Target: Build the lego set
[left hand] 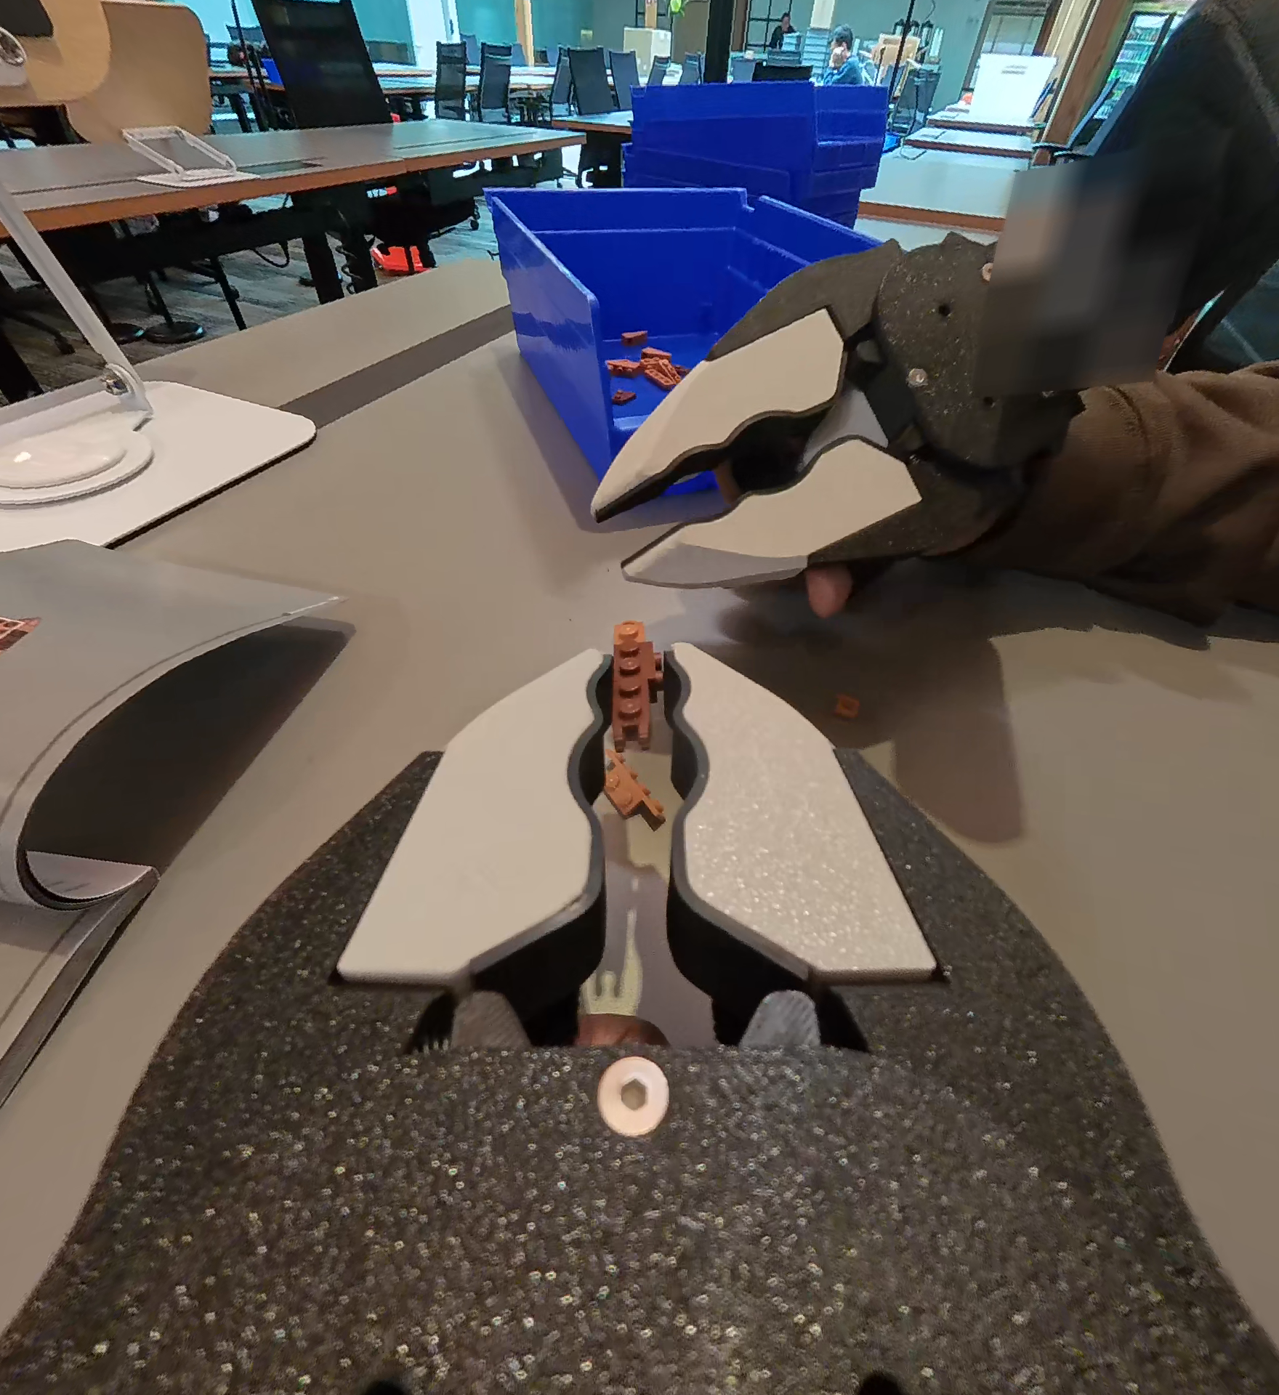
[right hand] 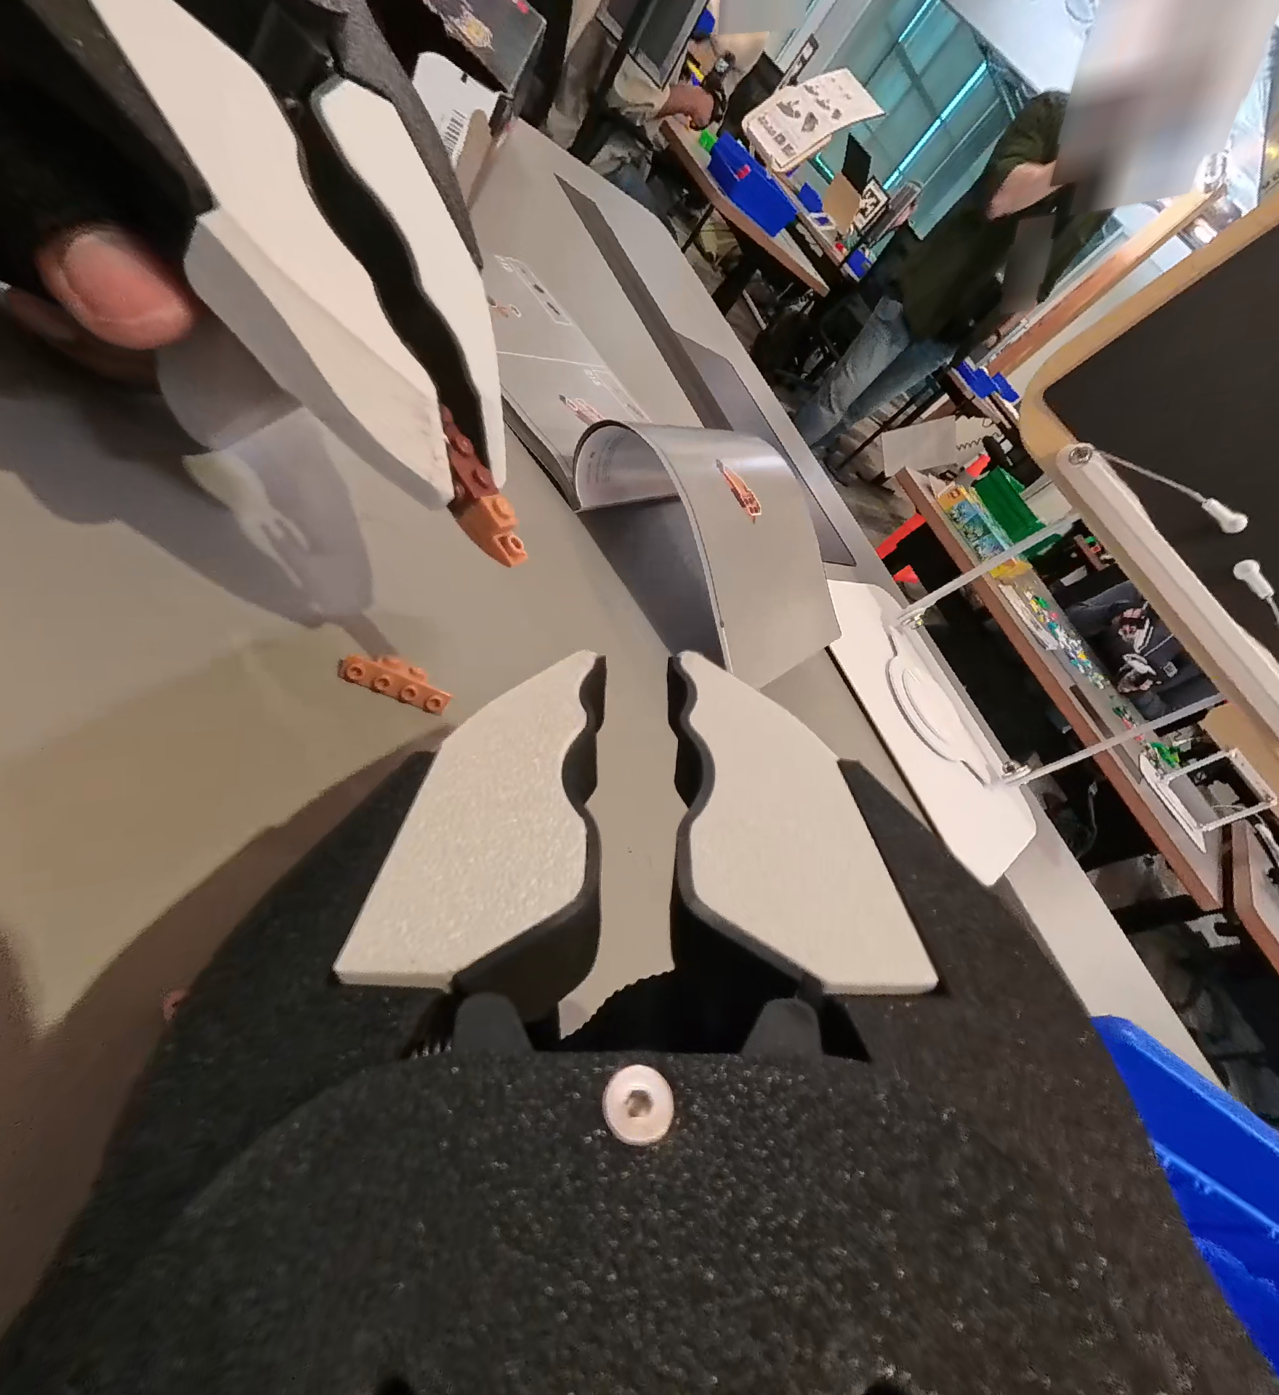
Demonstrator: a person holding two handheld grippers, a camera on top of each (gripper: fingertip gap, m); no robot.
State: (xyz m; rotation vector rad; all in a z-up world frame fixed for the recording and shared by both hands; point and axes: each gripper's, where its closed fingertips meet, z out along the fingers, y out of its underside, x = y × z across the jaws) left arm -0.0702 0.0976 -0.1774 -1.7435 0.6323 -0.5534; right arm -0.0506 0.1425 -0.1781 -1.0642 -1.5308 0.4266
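Above the counter (left hand: 425, 483), the left tool (left hand: 633, 664) pinches a brown lego piece (left hand: 633, 691) steady, so the empty, spread right tool (right hand: 636, 672) can add another.

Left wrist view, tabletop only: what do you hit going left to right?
Open instruction booklet → brown lego assembly held in the left gripper → tiny loose brown piece → person's sleeve.
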